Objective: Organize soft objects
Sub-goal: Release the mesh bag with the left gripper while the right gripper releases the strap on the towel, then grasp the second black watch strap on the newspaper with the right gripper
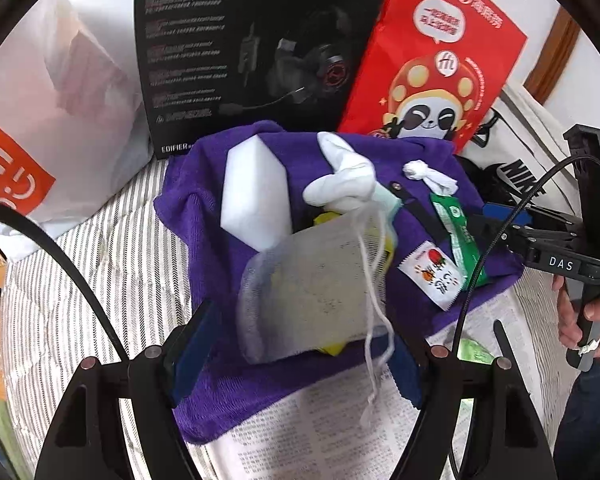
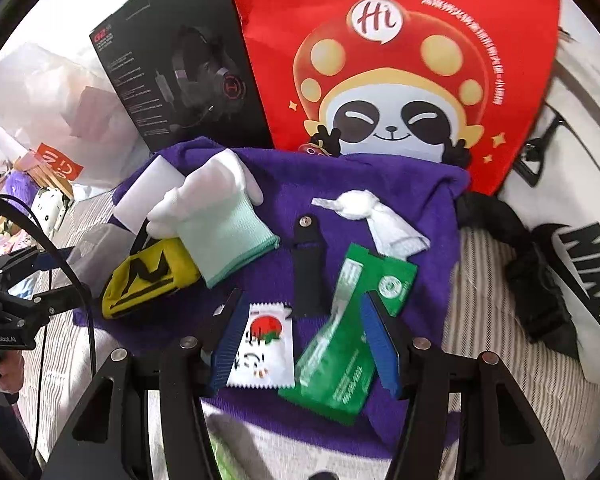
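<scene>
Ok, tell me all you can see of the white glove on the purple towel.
The glove is white knit fabric with a pale green ribbed cuff, lying limp and crumpled, fingers bunched towards the sponge, cuff towards the middle of the purple towel. It overlaps the sponge's edge and lies over the end of the yellow pouch. In the left wrist view the mesh bag hides its cuff. Neither gripper touches it.

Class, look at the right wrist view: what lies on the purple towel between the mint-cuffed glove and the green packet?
A black strap lies there on the purple towel, between the glove and the green packet, in the right wrist view.
</scene>
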A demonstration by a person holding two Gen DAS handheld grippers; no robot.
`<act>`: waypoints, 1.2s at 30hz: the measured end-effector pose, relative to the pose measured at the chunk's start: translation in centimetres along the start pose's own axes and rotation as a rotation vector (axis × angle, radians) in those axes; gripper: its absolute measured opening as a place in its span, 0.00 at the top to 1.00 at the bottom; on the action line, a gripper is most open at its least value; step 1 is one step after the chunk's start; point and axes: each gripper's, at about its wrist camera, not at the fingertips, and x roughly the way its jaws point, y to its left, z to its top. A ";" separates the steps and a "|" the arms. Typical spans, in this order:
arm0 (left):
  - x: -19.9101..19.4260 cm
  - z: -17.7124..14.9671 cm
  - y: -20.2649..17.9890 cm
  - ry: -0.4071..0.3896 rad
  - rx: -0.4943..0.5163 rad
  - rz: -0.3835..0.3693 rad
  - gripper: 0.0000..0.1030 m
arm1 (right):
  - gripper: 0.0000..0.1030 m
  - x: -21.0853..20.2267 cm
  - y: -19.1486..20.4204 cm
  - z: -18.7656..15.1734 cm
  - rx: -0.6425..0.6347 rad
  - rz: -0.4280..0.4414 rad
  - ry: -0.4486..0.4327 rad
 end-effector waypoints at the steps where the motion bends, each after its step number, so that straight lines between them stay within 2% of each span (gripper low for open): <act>1: -0.2 0.0 -0.4 -0.002 0.005 0.002 0.26 | 0.44 -0.4 0.0 -0.2 -0.001 -0.002 -0.002; 12: -1.5 -3.1 -1.5 0.023 0.017 0.017 0.25 | 0.44 -3.4 -1.9 -3.1 0.022 -0.008 -0.003; 16: -1.8 -4.1 -1.7 0.028 0.010 0.016 0.25 | 0.44 -5.1 -2.8 -4.8 0.033 -0.013 -0.008; 23: -2.3 -5.9 -2.6 0.038 0.005 0.015 0.26 | 0.44 -7.6 -2.1 -8.9 0.030 -0.003 0.001; 30: -3.0 -7.5 -4.0 0.045 0.014 0.002 0.25 | 0.44 -6.6 -1.6 -13.6 0.028 0.018 0.081; 34: -3.3 -8.5 -4.7 0.057 0.024 0.009 0.25 | 0.45 -5.6 -1.2 -15.4 0.004 -0.005 0.110; 36: -3.5 -8.9 -4.9 0.059 0.024 0.015 0.25 | 0.50 -5.1 -1.1 -16.0 -0.003 -0.013 0.124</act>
